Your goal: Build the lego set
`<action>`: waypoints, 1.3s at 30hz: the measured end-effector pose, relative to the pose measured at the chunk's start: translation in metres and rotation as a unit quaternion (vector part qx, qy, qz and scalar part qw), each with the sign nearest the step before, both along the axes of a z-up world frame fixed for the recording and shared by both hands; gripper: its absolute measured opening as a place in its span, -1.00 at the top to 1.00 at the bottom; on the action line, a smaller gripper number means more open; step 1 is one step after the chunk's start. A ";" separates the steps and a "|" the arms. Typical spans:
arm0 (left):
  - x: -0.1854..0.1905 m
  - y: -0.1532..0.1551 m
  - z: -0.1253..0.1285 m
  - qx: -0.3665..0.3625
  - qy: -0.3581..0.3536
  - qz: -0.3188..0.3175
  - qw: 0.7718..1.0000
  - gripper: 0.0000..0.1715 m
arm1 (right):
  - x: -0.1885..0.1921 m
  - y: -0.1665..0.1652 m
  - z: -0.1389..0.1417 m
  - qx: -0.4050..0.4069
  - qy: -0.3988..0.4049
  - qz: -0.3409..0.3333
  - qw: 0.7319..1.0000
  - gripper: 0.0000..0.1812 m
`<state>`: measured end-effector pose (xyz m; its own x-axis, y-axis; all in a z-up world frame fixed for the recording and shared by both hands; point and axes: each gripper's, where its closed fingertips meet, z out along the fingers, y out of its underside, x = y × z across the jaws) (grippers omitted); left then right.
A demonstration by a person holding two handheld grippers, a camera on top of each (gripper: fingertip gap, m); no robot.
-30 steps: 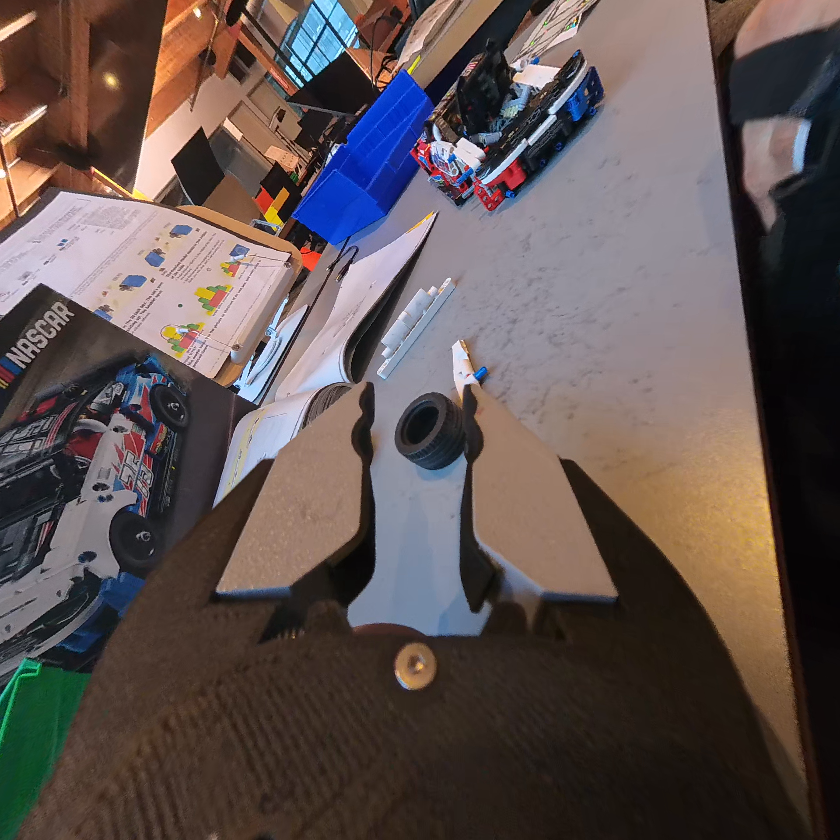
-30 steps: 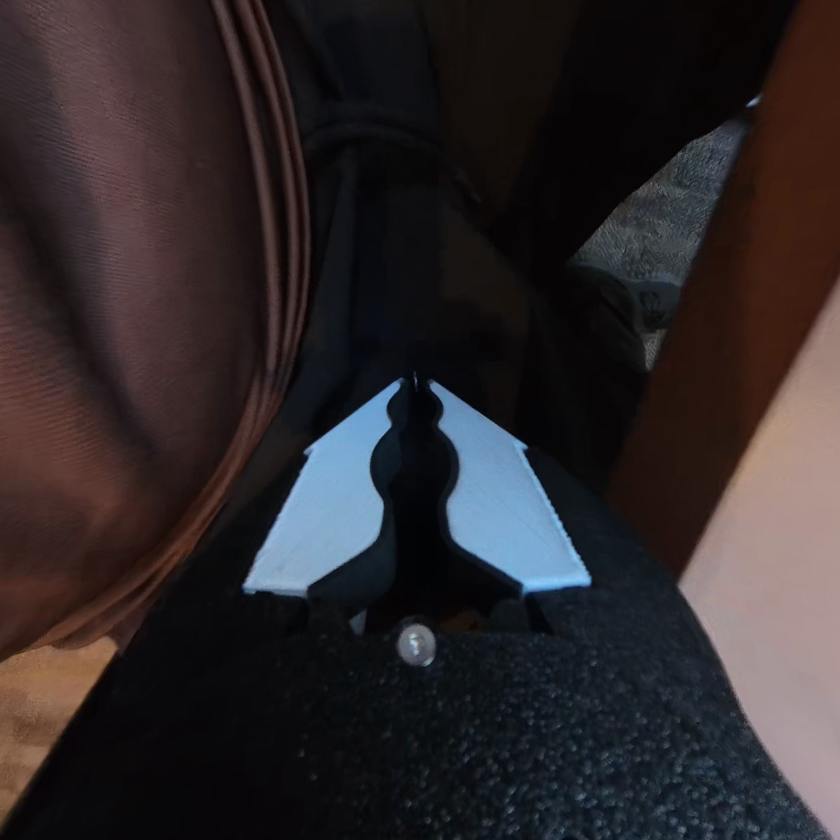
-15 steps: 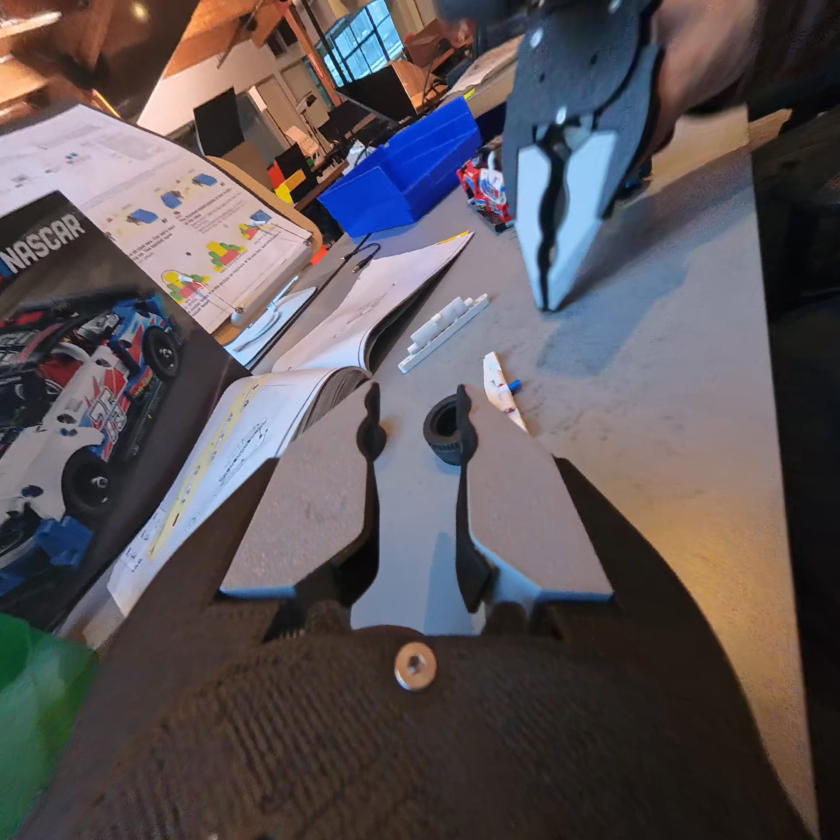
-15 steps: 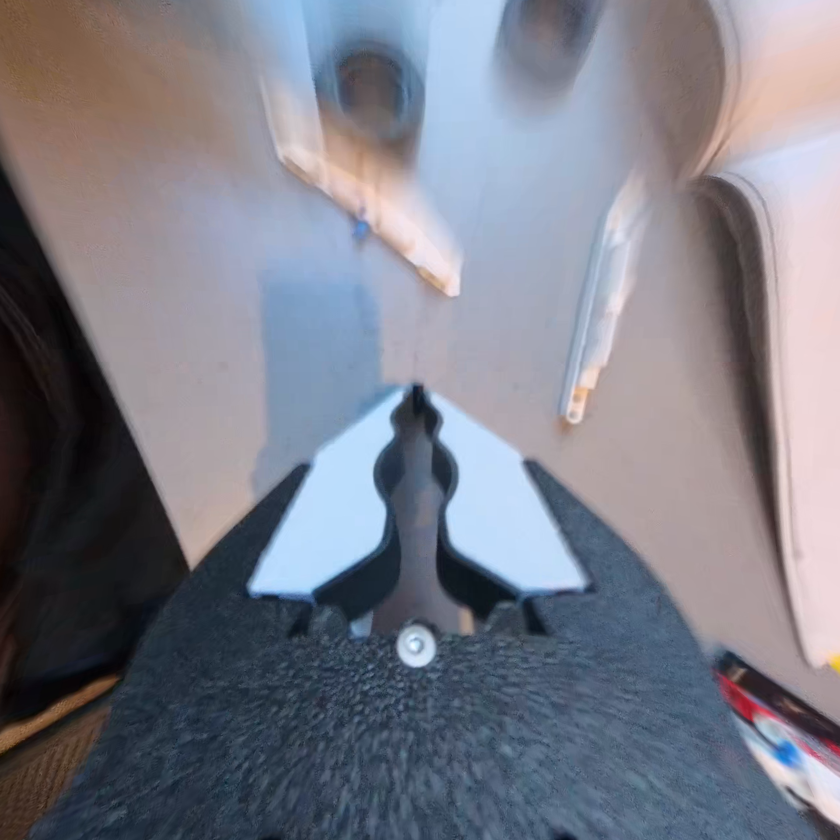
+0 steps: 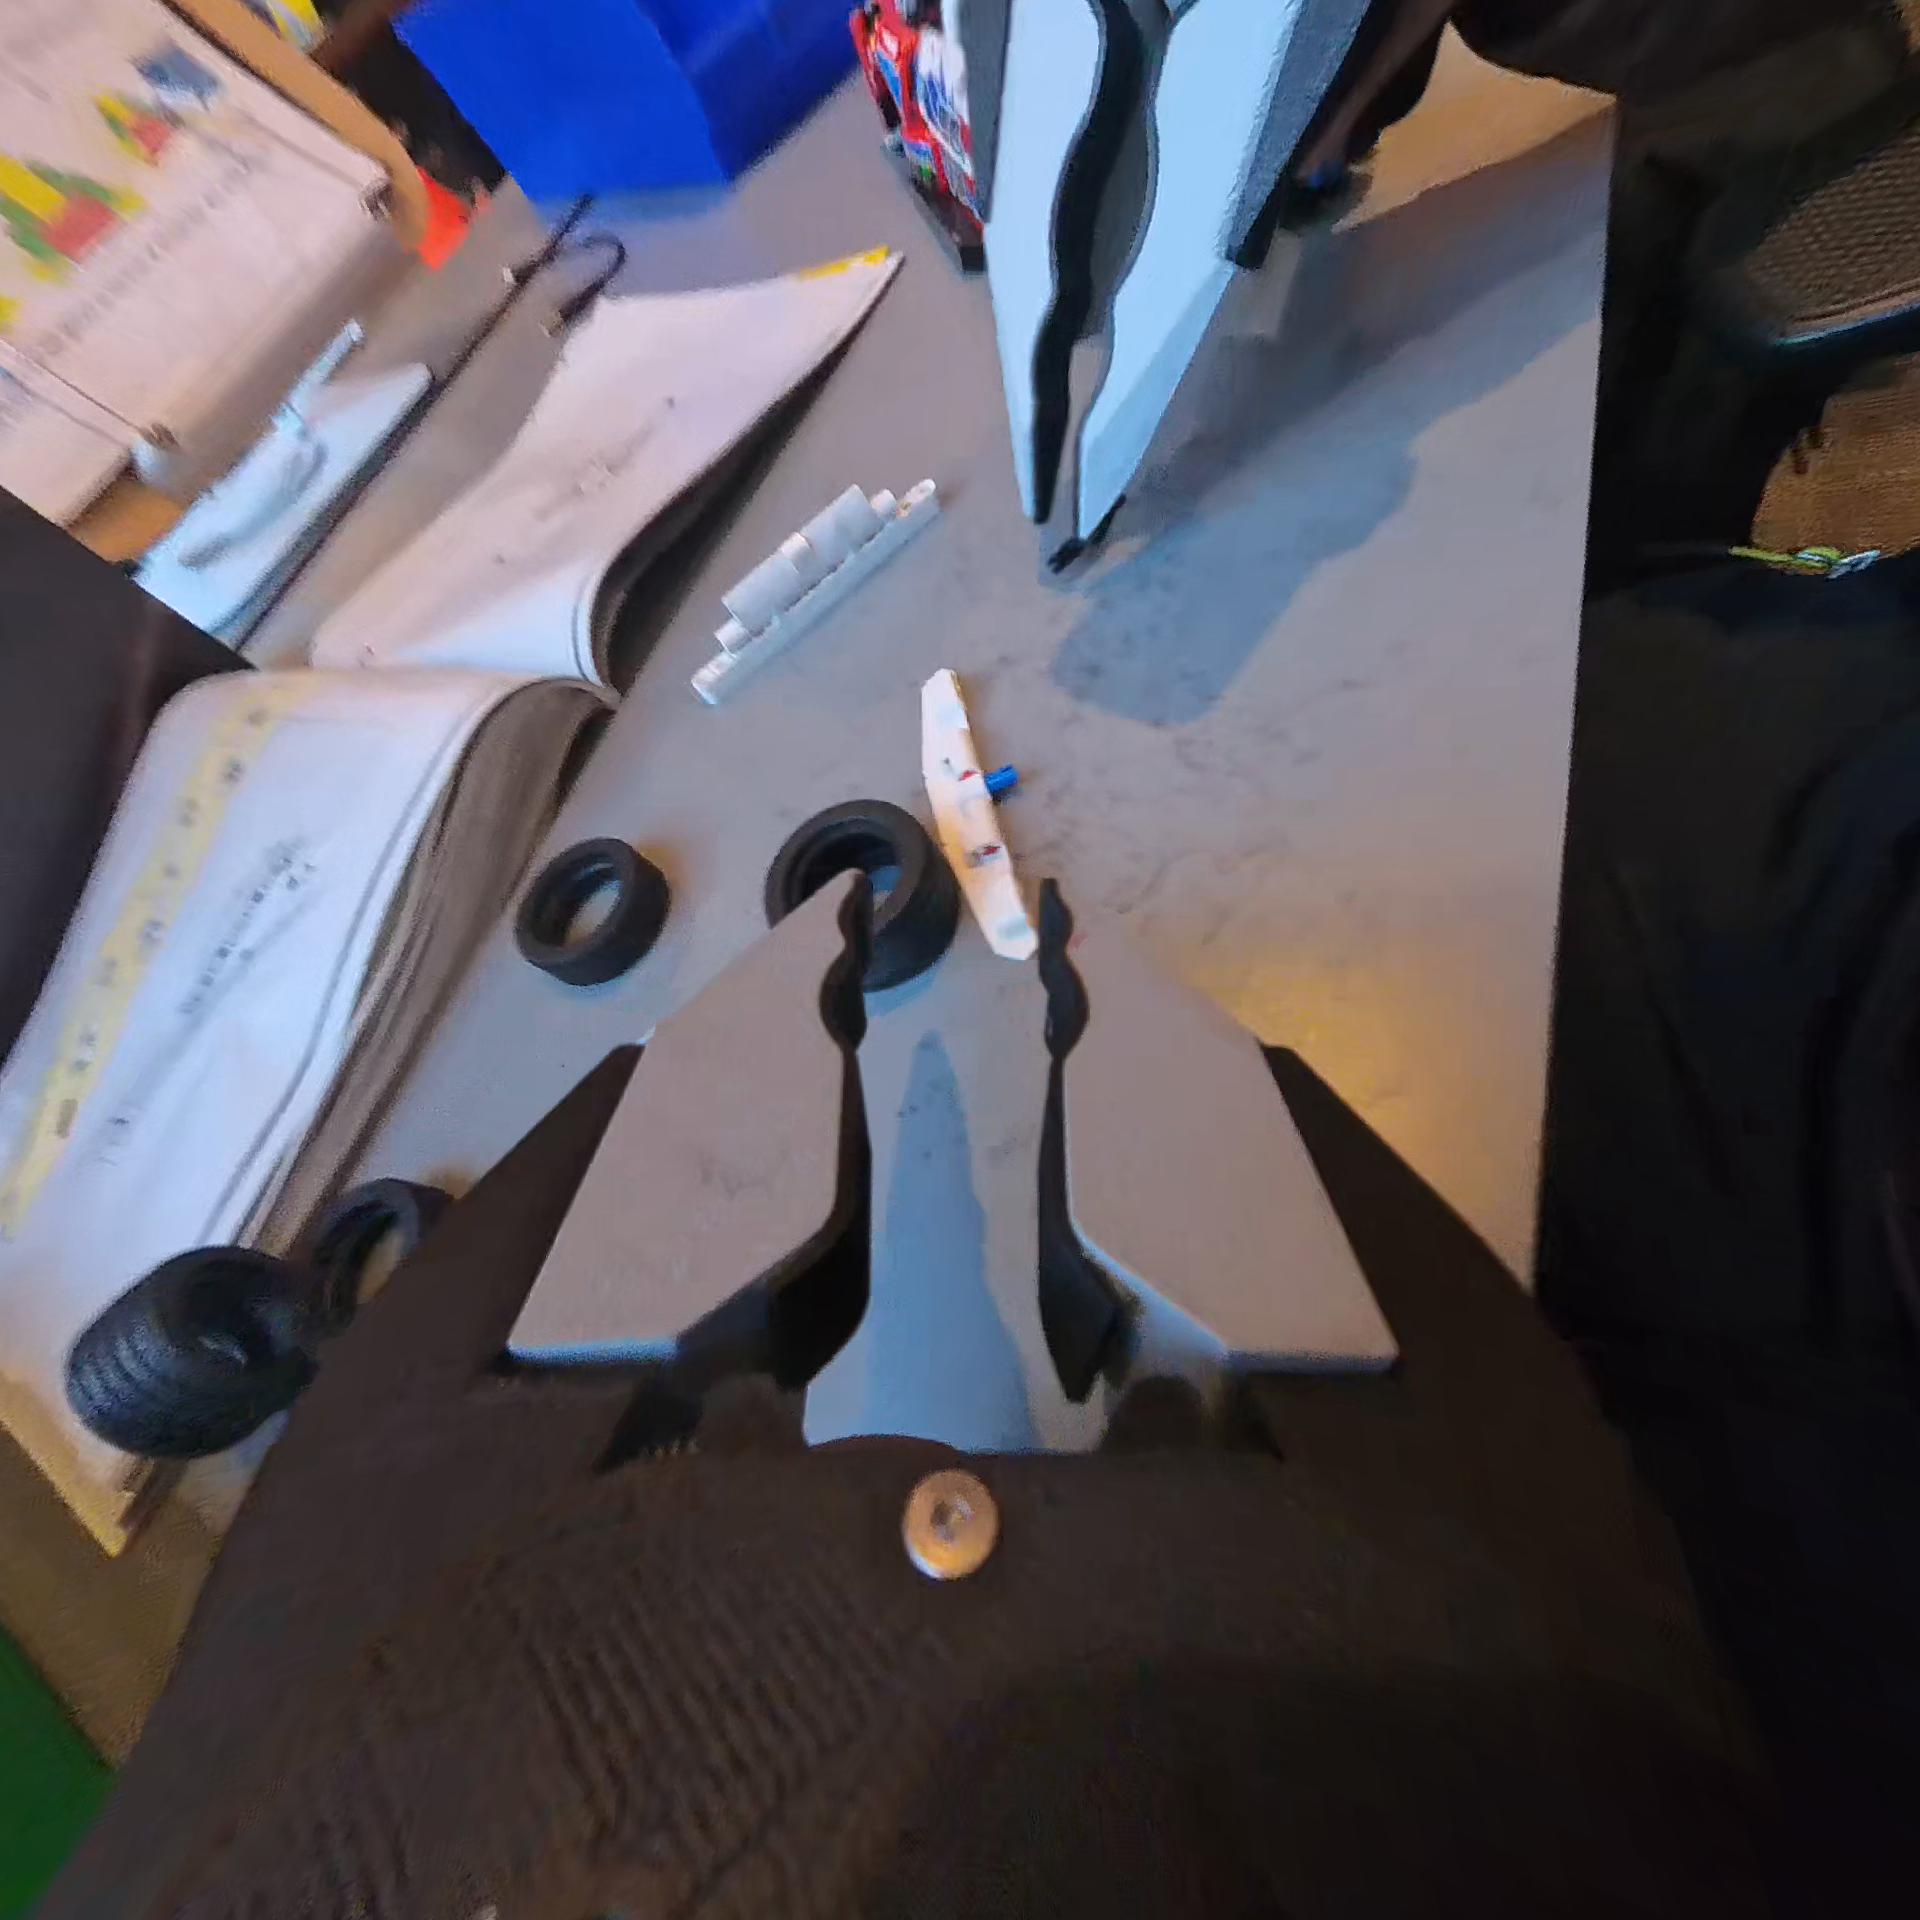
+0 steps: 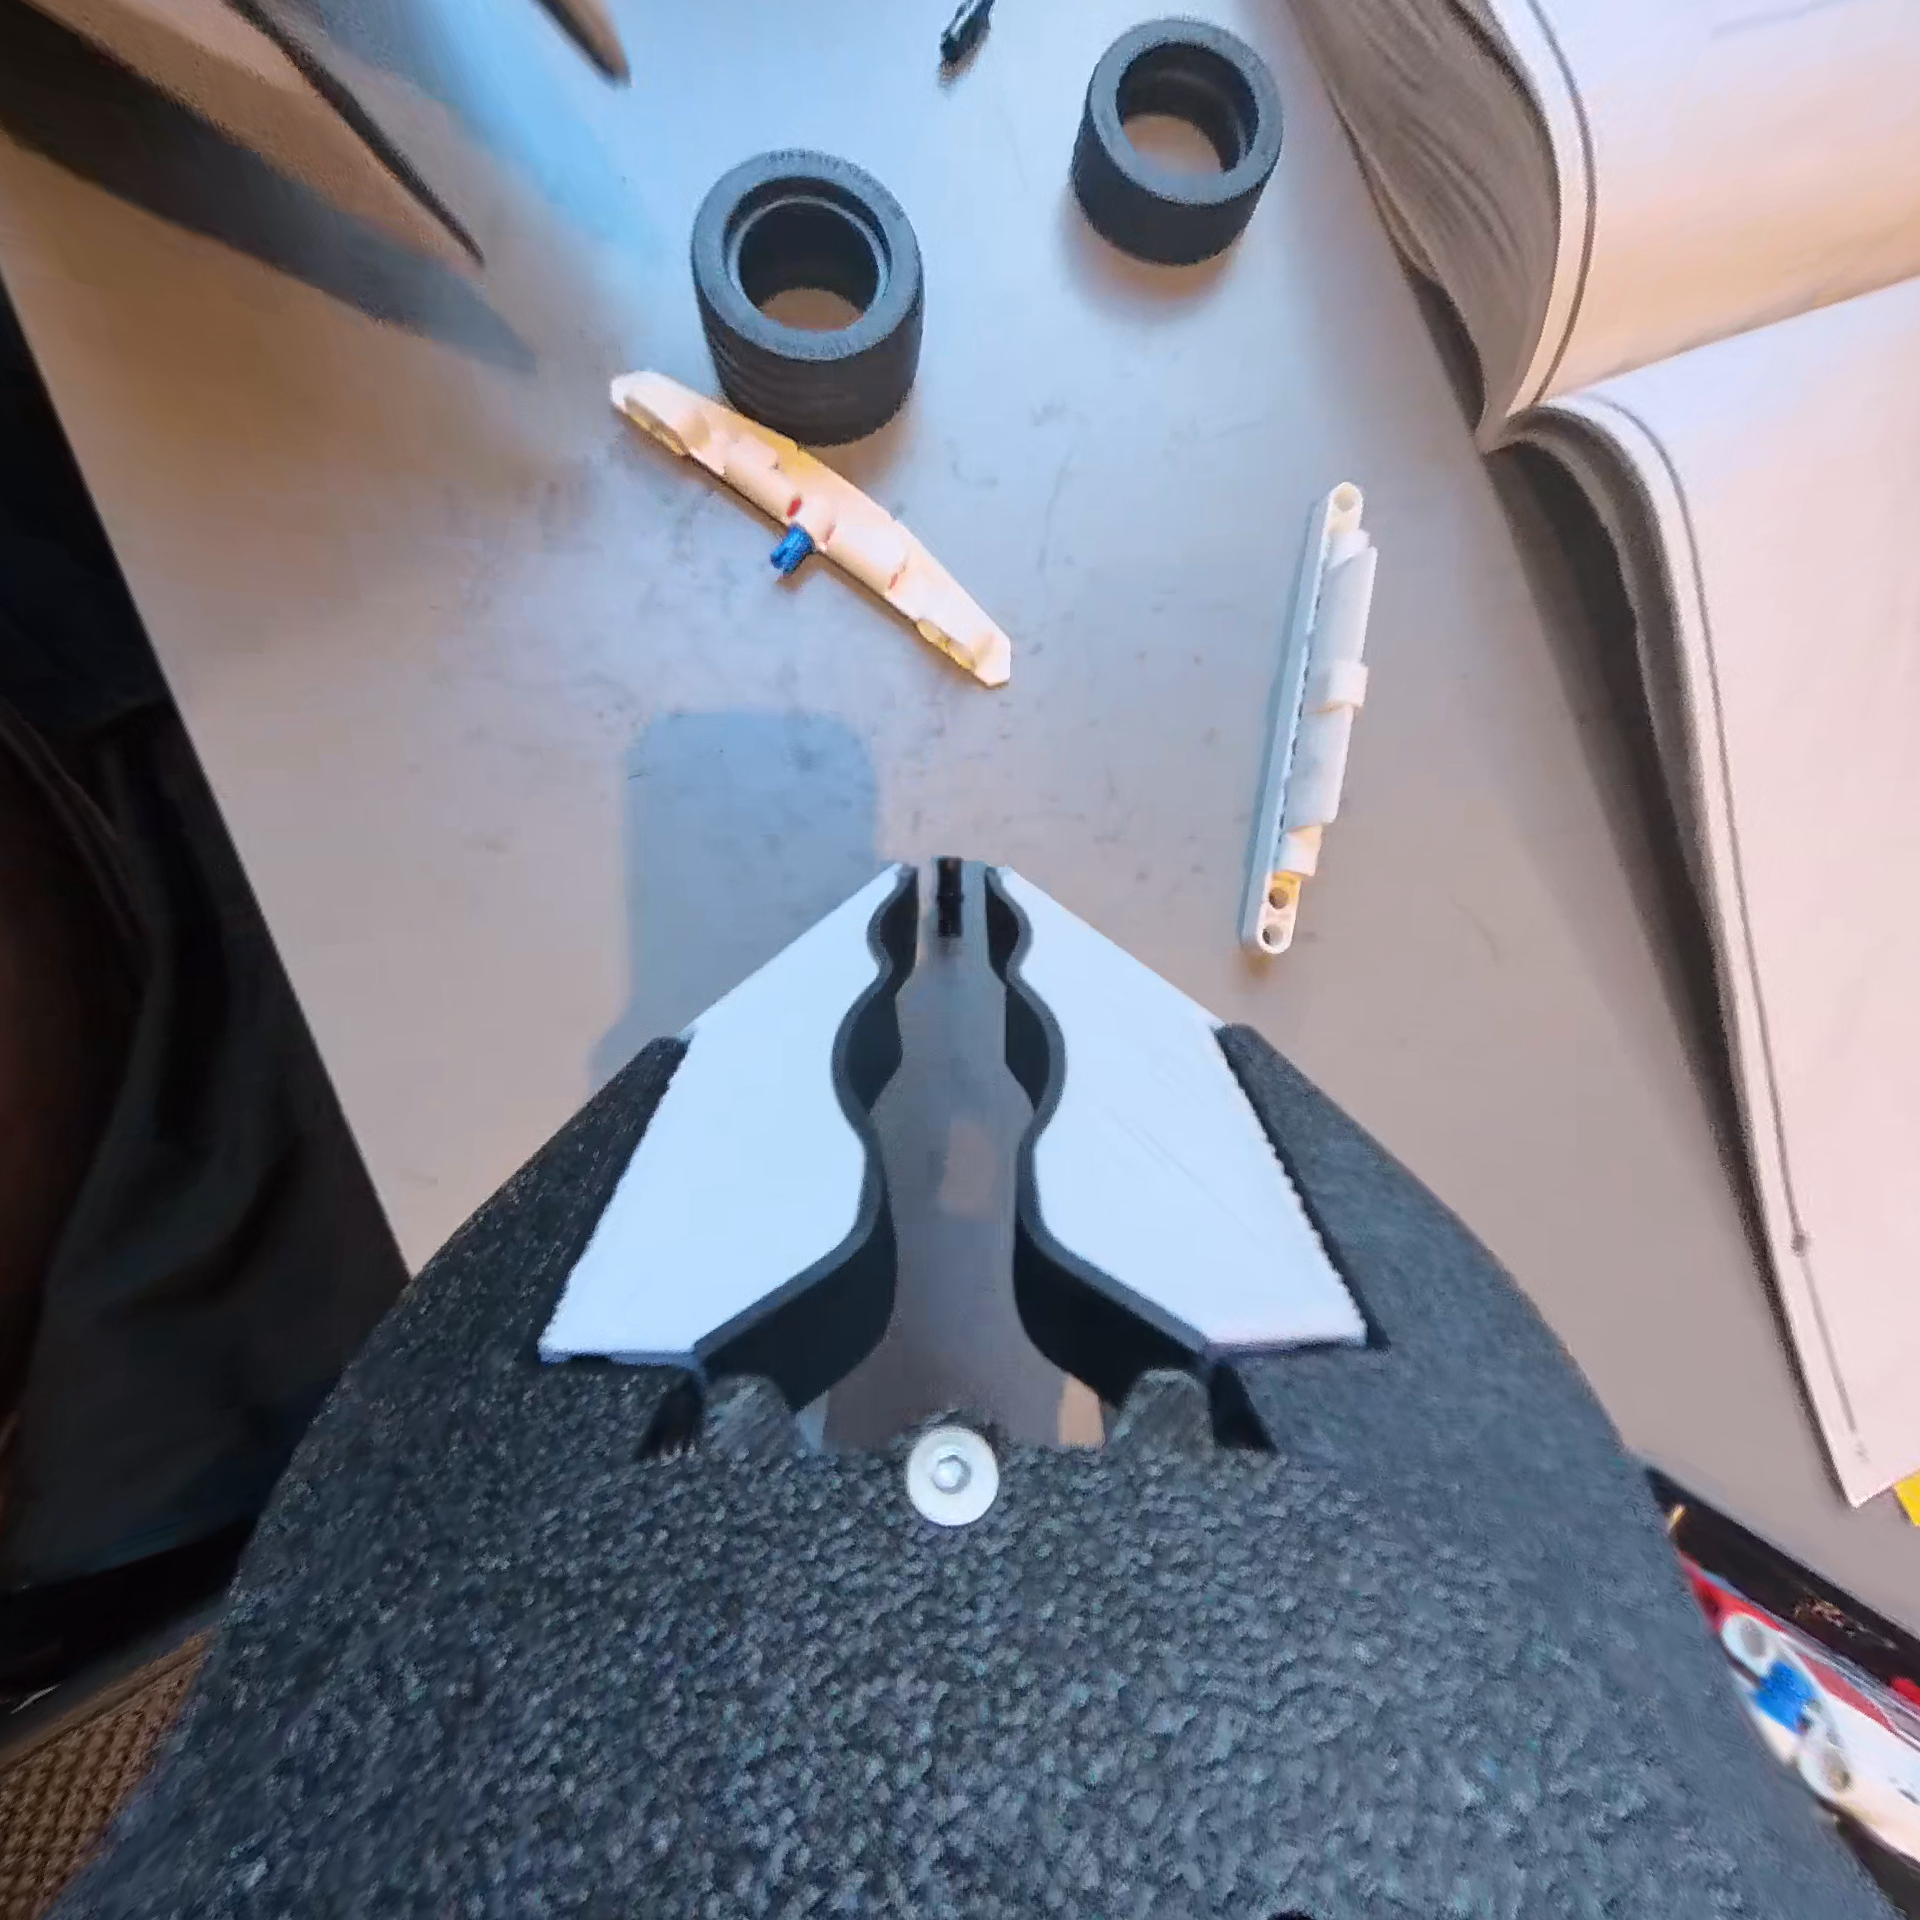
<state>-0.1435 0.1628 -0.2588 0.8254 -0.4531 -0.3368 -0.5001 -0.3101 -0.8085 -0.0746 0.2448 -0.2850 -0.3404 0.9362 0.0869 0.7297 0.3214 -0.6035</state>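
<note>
My left gripper (image 5: 952, 902) is open and empty just above the grey table (image 5: 1299, 831). A black tyre (image 5: 902, 914) lies by its left fingertip, and a white curved panel with a blue pin (image 5: 971, 821) lies just ahead between the tips. My right gripper (image 6: 945, 875) hangs over the table, shut on a small black pin (image 6: 945, 896); it also shows in the left wrist view (image 5: 1065, 514). Ahead of it lie the panel (image 6: 821, 520), two tyres (image 6: 808, 312) (image 6: 1179, 156) and a white beam assembly (image 6: 1311, 717).
An open instruction booklet (image 5: 312, 914) lies on the left, with a tyre (image 5: 592, 912) beside it and two more tyres (image 5: 187, 1351) at its near corner. A blue bin (image 5: 623, 94) and the partly built car (image 5: 925, 114) stand at the back. The table edge (image 5: 1558, 935) runs along the right.
My right gripper has come up from beside the table and now hovers over the parts. My left gripper has risen and tilted down, bringing more tyres into view.
</note>
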 end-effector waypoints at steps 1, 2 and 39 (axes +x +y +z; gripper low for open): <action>0.003 0.001 -0.003 -0.019 -0.002 0.007 1.000 0.66 | -0.002 0.002 0.001 0.005 0.004 0.000 1.000 0.85; 0.005 0.002 -0.006 -0.037 -0.005 0.014 0.999 0.66 | -0.003 0.001 0.004 0.006 0.003 0.001 1.000 0.85; 0.012 -0.005 -0.013 -0.157 -0.134 0.022 0.978 0.95 | -0.035 -0.041 -0.011 0.088 -0.036 0.206 0.974 0.86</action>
